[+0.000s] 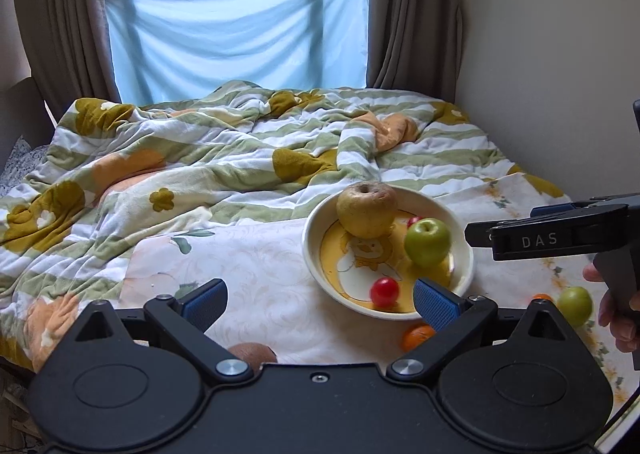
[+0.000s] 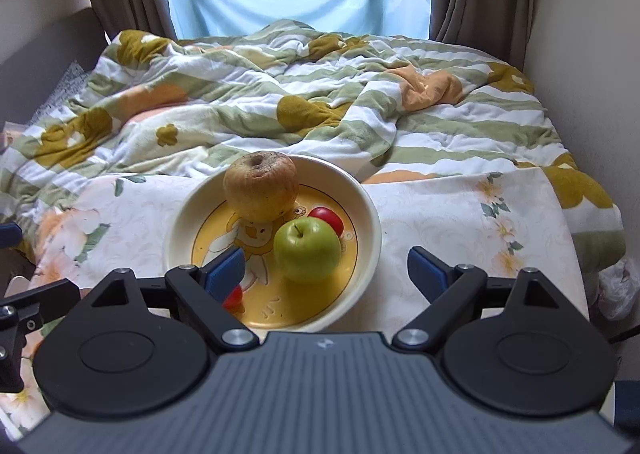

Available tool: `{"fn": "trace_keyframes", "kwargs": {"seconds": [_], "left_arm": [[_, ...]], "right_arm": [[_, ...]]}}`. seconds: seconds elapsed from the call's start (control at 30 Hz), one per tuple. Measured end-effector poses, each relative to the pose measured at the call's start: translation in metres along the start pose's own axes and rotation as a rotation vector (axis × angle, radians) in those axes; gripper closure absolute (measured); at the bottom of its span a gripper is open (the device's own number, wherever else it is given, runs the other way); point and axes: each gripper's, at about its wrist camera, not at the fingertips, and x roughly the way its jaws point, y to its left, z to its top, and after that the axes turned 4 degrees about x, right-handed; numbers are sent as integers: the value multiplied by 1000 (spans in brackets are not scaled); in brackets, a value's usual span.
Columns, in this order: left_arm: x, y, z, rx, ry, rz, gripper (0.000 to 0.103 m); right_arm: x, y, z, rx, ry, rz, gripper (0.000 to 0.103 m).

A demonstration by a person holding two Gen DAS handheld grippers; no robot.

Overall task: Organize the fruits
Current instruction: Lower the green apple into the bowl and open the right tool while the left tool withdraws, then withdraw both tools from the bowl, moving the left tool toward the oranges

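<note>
Crowding bowl [image 2: 370, 214]: pear [image 2: 261, 186], green apple [image 2: 307, 250]

Green apple [image 2: 307, 250]; cream bowl [image 2: 370, 214] (yellow cartoon centre); green-striped floral quilt [image 2: 280, 94]; blue fingers [image 2: 225, 270]

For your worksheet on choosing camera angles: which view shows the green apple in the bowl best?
The right wrist view: the green apple sits large and central in the bowl, unobstructed between the open fingers. The left wrist view shows it smaller, off to the right.
</note>
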Motion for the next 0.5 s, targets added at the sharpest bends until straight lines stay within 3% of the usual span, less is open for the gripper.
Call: {"fn": "trace_keyframes", "kwargs": {"seconds": [0.5], "left_arm": [[-76, -31, -39, -49, -56, 73, 0]], "right_arm": [[-109, -22, -40, 0, -97, 18, 0]]}}
